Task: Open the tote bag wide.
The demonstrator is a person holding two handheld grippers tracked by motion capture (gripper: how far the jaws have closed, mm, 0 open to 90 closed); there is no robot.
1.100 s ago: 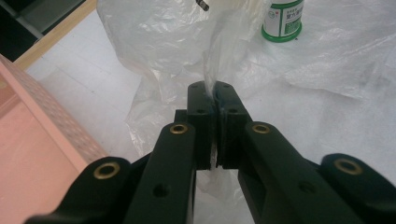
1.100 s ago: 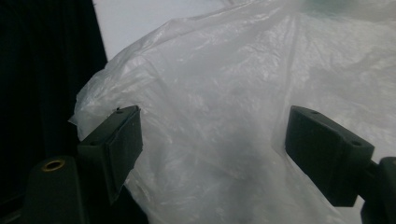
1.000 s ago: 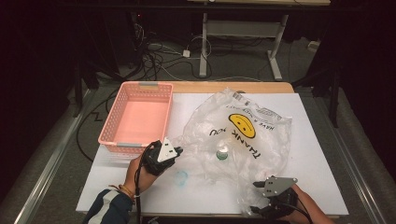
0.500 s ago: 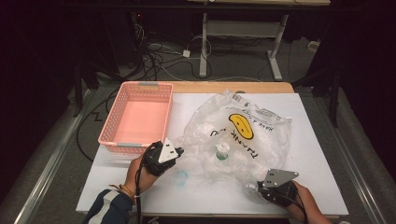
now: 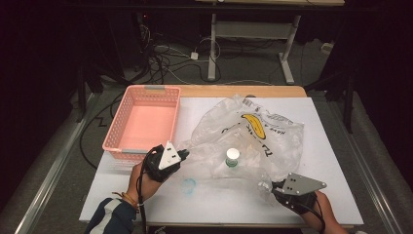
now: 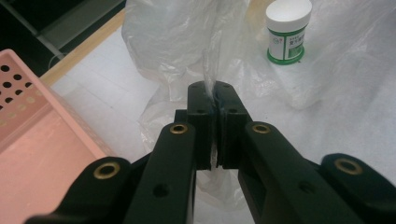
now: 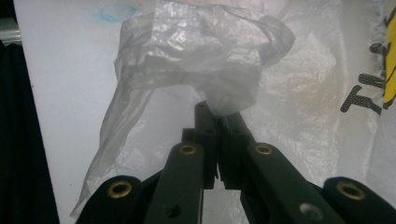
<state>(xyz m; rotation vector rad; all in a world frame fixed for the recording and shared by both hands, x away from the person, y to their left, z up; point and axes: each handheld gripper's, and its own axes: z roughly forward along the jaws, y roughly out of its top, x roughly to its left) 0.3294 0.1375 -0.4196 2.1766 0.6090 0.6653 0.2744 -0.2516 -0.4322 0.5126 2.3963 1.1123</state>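
A crumpled clear plastic bag [image 5: 263, 139] with a yellow banana print lies across the white table. A small white-capped jar [image 5: 233, 157] with a green label stands upright inside it. My left gripper [image 5: 184, 154] is shut on the bag's left edge, and the film [image 6: 211, 88] is pinched between its pads with the jar [image 6: 288, 30] beyond. My right gripper [image 5: 273, 188] is shut on the bag's near right corner. A gathered flap of the bag [image 7: 205, 56] rises from its closed jaws [image 7: 218, 114].
A pink perforated basket [image 5: 127, 127] stands empty at the table's left, close to my left gripper, and its wall [image 6: 18, 84] runs beside that gripper. A pale blue ring mark [image 5: 188, 185] lies on the table between my hands. Beyond the table are cables and desk legs.
My right gripper has risen a little and now has the bag's corner pinched and lifted. My left hand has stayed put.
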